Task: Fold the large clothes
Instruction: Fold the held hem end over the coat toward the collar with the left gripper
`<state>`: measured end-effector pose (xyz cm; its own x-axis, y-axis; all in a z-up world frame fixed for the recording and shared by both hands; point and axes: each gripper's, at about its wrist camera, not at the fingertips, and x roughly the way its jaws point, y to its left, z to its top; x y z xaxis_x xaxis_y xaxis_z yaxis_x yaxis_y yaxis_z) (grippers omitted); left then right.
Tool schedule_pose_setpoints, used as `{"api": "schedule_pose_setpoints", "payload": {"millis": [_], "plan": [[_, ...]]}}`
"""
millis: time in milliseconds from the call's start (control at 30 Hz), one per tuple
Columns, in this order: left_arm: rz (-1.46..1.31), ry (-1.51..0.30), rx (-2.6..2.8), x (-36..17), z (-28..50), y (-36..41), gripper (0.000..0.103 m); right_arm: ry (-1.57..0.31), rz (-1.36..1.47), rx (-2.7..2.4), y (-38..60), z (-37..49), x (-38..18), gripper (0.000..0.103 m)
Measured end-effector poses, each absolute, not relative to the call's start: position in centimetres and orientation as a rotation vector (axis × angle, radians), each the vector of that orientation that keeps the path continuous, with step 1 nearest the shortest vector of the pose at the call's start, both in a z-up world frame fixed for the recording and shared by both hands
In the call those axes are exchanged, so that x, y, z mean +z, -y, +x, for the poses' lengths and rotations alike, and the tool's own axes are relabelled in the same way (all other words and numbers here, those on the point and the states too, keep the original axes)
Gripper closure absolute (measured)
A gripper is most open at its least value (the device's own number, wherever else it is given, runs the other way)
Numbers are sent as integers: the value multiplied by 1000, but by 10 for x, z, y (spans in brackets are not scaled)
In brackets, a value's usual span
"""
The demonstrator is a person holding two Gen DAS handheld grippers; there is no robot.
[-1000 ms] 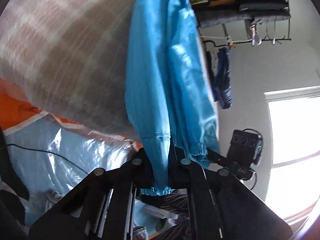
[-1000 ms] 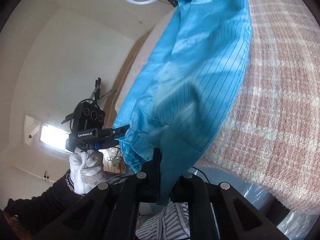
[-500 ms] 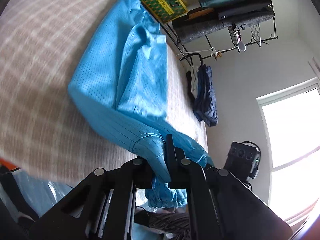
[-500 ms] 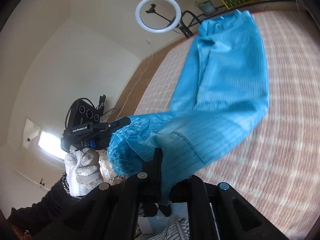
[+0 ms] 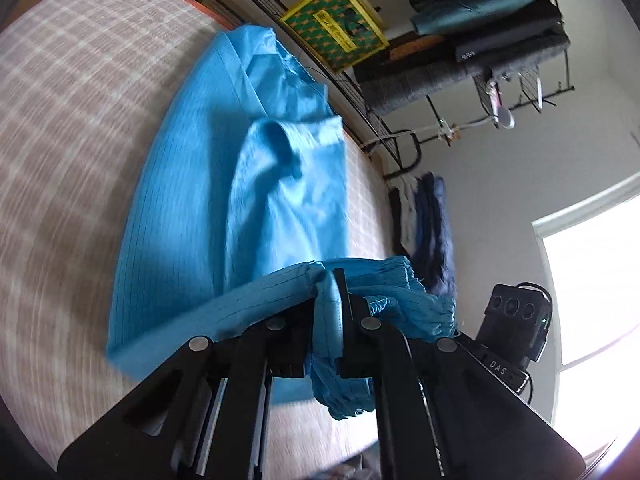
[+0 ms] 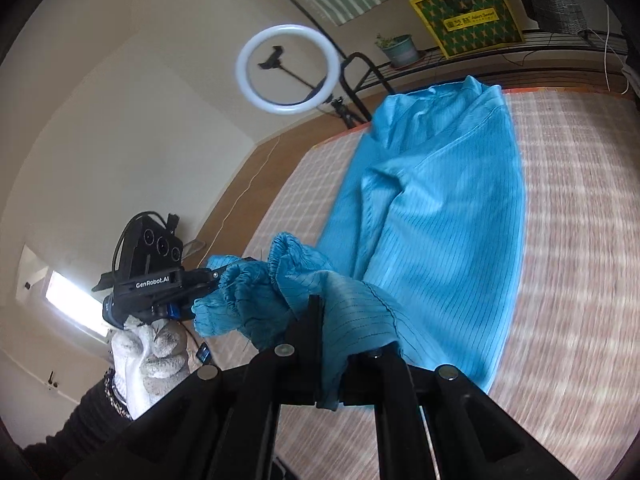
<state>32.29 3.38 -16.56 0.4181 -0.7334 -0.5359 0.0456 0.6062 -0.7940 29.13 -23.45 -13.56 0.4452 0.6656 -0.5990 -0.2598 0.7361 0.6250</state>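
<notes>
Blue garment's (image 5: pixel 188 208) hem in both grippers

Both wrist views close, angled down bed (image 5: pixel 60 128); share blue garment (image 6: pixel 440 240).

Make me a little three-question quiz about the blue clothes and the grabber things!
1. True or false: the left gripper and the right gripper are both clamped on the bright blue pinstriped garment.
2. What does the garment lie on? A) wooden floor B) beige checked bed cover C) metal rack
3. Fill in: the white round thing on a stand is a ____ light.

Key: 1 true. 2 B. 3 ring.
</notes>
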Motion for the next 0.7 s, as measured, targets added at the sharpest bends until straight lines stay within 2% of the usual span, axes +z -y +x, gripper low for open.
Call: {"api": "schedule_pose_setpoints", "payload": {"millis": [200,400,467,500,533,567,600,667,700], "plan": [[-811,-1068,-524,-208,372,-31,98,-998,549,552,248,349,-174,100],[-813,-1076,-510,-234,387,-32,98,-1037,591,543,252,374,-206,100],[-794,-1078,-516,-238,389,-33,97,-1045,620,547,254,378,-212,96],[-786,-1086,-512,-239,390,-33,94,-1050,641,546,256,381,-214,95],[-791,-1087,-512,-239,391,-34,86,-1055,655,545,258,383,-216,89],[-801,-1088,-512,-239,391,-37,76,-1061,675,537,261,385,-216,80],[-822,-1090,-514,-238,391,-39,69,-1059,687,534,264,385,-216,77],[-860,-1076,-515,-235,391,-45,41,-1050,711,538,268,385,-214,70],[-882,-1053,-513,-231,391,-49,38,-1052,721,538,271,385,-213,68]]}}
